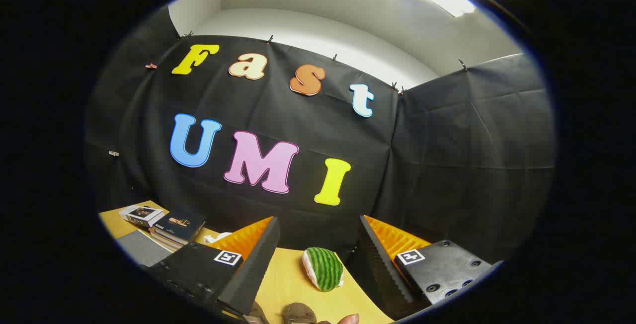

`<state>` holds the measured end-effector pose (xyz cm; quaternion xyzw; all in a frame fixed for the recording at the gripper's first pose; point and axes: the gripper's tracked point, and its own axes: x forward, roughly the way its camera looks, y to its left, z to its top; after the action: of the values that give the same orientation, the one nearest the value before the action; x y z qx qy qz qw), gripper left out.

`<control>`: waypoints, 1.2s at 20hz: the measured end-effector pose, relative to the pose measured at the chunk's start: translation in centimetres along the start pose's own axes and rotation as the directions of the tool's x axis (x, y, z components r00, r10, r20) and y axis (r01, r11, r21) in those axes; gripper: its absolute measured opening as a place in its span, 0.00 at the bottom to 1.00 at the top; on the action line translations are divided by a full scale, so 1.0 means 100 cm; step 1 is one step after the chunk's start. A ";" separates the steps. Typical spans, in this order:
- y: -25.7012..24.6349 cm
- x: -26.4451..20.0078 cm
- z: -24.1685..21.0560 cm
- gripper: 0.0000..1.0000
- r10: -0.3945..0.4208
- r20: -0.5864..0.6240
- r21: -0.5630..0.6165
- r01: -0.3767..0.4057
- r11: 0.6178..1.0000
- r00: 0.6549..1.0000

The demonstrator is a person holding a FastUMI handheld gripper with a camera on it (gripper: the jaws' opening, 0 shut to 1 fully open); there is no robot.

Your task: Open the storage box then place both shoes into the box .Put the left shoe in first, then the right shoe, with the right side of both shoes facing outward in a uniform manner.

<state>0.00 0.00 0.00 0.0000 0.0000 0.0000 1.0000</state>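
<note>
Brown shoe lies between wide-open, empty fingers, watermelon toy just beyond on table.

A recording booth: black cloth wall clipped up behind a wooden table

The gripper hangs above the worktop with its two fingers spread wide and nothing between them but open air. A slice-shaped toy lies on the worktop just ahead, between the fingers and nearer the right one, with a shoe closer in below it. Off beyond the left finger, a stack of books and a small box sit near the booth wall.
</note>
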 end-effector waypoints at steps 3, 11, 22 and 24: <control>0.006 0.000 -0.004 0.97 0.014 -0.012 -0.015 -0.014 1.000 1.000; 0.023 -0.003 -0.002 0.97 0.065 -0.010 -0.034 -0.065 0.997 0.998; 0.038 -0.013 -0.008 0.97 0.138 -0.035 0.007 -0.138 0.990 0.990; 0.051 -0.016 -0.016 0.97 0.192 -0.064 0.042 -0.190 0.981 0.979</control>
<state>-1.59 5.11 -1.61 0.0180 0.0341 0.0959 0.9946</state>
